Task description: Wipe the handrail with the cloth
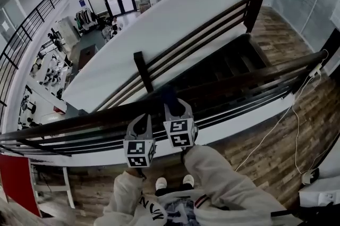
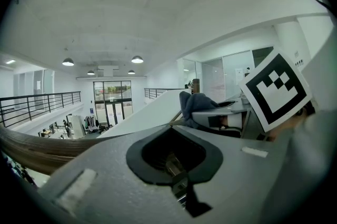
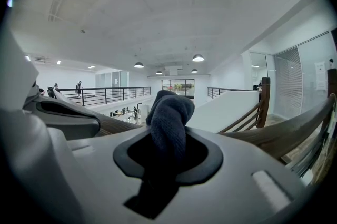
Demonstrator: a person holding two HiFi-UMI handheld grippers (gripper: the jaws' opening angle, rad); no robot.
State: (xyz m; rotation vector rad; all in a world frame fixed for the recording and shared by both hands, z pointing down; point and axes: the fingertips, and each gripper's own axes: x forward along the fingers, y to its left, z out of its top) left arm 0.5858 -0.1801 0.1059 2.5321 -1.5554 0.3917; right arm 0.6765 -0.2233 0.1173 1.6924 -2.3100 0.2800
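Note:
A dark wooden handrail (image 1: 239, 80) runs across the head view at the mezzanine edge. It also shows as a brown bar in the left gripper view (image 2: 31, 152) and the right gripper view (image 3: 279, 133). A dark blue cloth (image 1: 169, 96) rests on the rail, bunched in my right gripper (image 1: 174, 107), which is shut on it. In the right gripper view the cloth (image 3: 169, 117) rises out of the right gripper (image 3: 168, 157). My left gripper (image 1: 139, 123) sits close beside it at the rail, shut and holding nothing (image 2: 174, 159). The cloth (image 2: 197, 104) shows to its right.
Beyond the rail a staircase drops away with lower rails and a dark post (image 1: 142, 70). A white sloped wall (image 1: 159, 23) lies behind it. A white cable (image 1: 276, 124) trails over the wood floor on the right. An open office (image 1: 48, 65) lies far below at left.

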